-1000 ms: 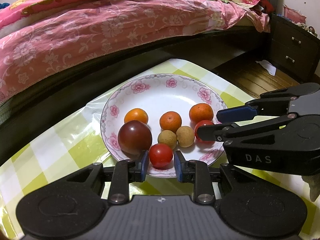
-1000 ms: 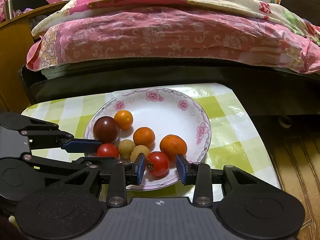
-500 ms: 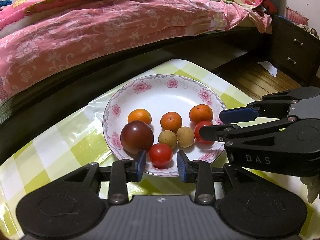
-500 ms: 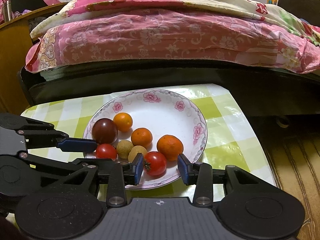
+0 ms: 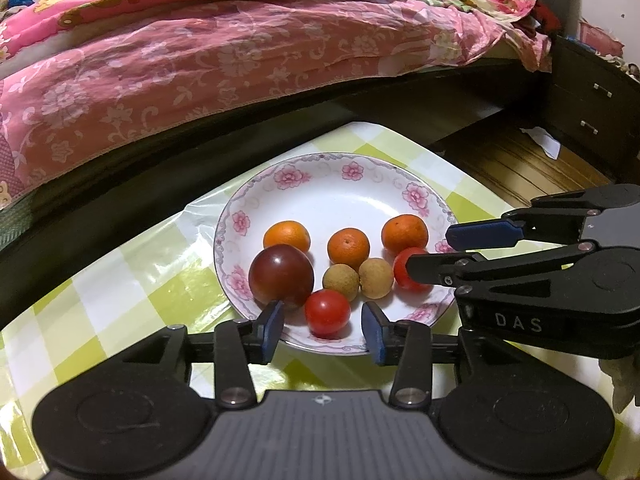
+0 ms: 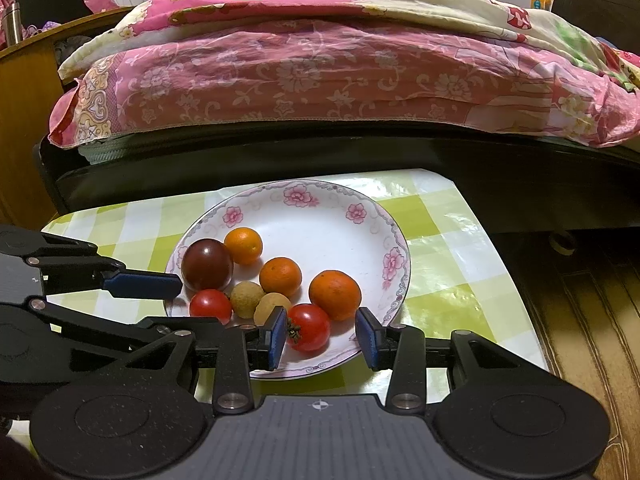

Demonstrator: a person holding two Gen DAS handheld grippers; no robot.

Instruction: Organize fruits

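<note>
A flowered white plate [image 5: 332, 204] [image 6: 320, 220] holds three small oranges, two tan longans [image 5: 341, 282], a dark purple-red fruit [image 5: 281, 276] [image 6: 207, 264] and two red tomatoes. My left gripper [image 5: 323, 332] [image 6: 200, 304] straddles the near-left tomato [image 5: 327, 313] [image 6: 211, 306]. Its jaws are opening, with a gap on both sides of the fruit. My right gripper [image 6: 322, 334] [image 5: 430, 252] stands open around the other tomato [image 6: 308, 327] [image 5: 410, 270]. The left pad sits close to the stem end and the right pad is clear of it. An orange [image 6: 335, 295] lies just behind.
The plate rests on a green-and-white checked tablecloth [image 5: 132, 280] [image 6: 448, 264], whose edge drops to the wooden floor [image 6: 580, 320] at the right. A bed with a pink quilt [image 5: 200, 64] and dark frame runs close behind. A dark drawer unit [image 5: 592, 108] stands far right.
The left gripper's pads, pressed against the red tomato a second ago, have spread apart and left it resting on the plate. The right gripper's gap is barely wider.
</note>
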